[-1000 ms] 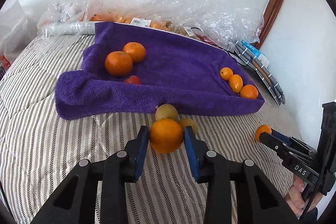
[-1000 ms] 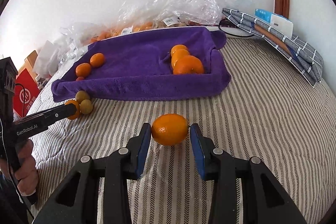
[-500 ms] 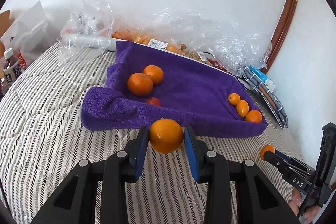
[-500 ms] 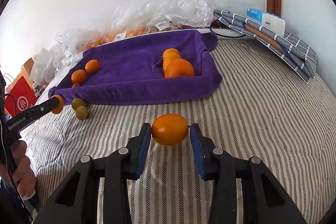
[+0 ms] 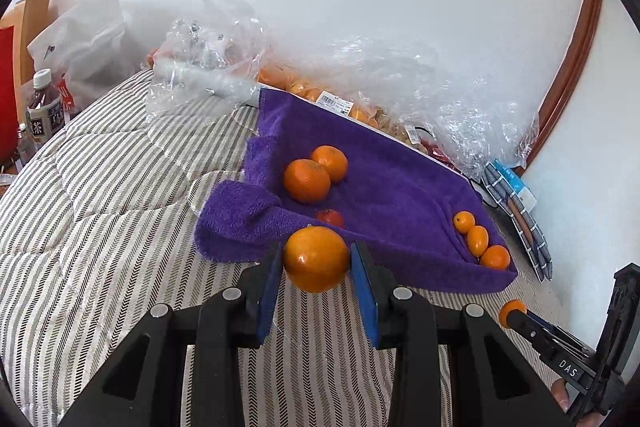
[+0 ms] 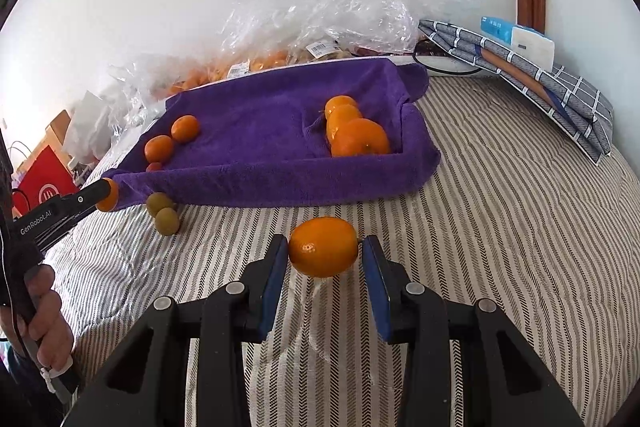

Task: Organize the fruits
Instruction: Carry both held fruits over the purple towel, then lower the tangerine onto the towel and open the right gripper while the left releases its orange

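My left gripper [image 5: 316,265] is shut on an orange [image 5: 316,258] and holds it above the striped bed, just before the near edge of the purple towel [image 5: 384,195]. My right gripper [image 6: 323,253] is shut on an oval orange fruit [image 6: 323,247], held above the bed in front of the towel [image 6: 260,115]. On the towel lie two oranges [image 5: 307,180] and a small red fruit [image 5: 330,217] at the left, and three small orange fruits [image 5: 478,239] at the right corner. Two greenish fruits [image 6: 163,213] lie on the bed by the towel's left corner.
Clear plastic bags [image 5: 400,83] holding more fruit lie against the wall behind the towel. A folded checked cloth with a blue-white box [image 6: 520,67] is at the right. A tea bottle [image 5: 42,111], a white bag and a red bag [image 6: 40,179] are at the left.
Both grippers have lifted with their fruit. The left one has risen and pulled back, so the two greenish fruits dropped out of its view. The right gripper has risen slightly.
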A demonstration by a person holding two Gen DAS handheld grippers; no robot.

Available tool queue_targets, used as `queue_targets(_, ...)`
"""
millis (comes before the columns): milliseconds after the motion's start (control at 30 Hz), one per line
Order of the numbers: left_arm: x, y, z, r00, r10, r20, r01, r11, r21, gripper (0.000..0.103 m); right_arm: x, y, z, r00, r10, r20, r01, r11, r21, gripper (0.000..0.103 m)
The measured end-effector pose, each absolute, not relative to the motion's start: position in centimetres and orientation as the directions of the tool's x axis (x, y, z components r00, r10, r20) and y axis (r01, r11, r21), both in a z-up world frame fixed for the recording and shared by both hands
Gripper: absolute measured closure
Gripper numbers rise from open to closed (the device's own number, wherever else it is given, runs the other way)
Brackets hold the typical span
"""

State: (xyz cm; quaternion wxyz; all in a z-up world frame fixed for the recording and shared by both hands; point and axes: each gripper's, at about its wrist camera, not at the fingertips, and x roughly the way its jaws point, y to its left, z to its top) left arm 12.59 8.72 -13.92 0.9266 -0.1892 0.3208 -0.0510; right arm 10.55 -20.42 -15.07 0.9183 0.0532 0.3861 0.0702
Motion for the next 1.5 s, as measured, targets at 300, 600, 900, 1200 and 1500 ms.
queue_targets(300,13.8,10.3,-11.6,0.81,-0.166,-0.563,-0.06,0.931,-0.361,0.07,13.5,-19.0,-11.4,0.743,0.205,-0.638,-0.144,0.979,0.146,0.065)
queue_targets(600,18.9,10.0,-11.3,0.784,-0.207,-0.585,-0.027,0.93,-0.366,0.07,18.6,-18.4,-12.1,0.749,0.219,-0.626,-0.152,0.975,0.16,0.065)
queue_targets(900,20.0,9.1,-14.1,0.748,-0.226,-0.624,-0.009,0.937,-0.349,0.07,19.8,-18.2,-14.4,0.721,0.23,-0.653,-0.153,0.973,0.173,0.065)
queue_targets(1200,20.0,8.3,-14.1,0.763,-0.192,-0.618,0.001,0.955,-0.295,0.07,19.8,-17.6,-15.2,0.725,0.206,-0.658,-0.147,0.978,0.145,0.065)
queue_targets(1500,20.0,8.3,-14.2,0.77,-0.185,-0.611,-0.008,0.954,-0.299,0.07,19.2,-17.5,-15.2,0.743,0.183,-0.643,-0.131,0.983,0.128,0.064)
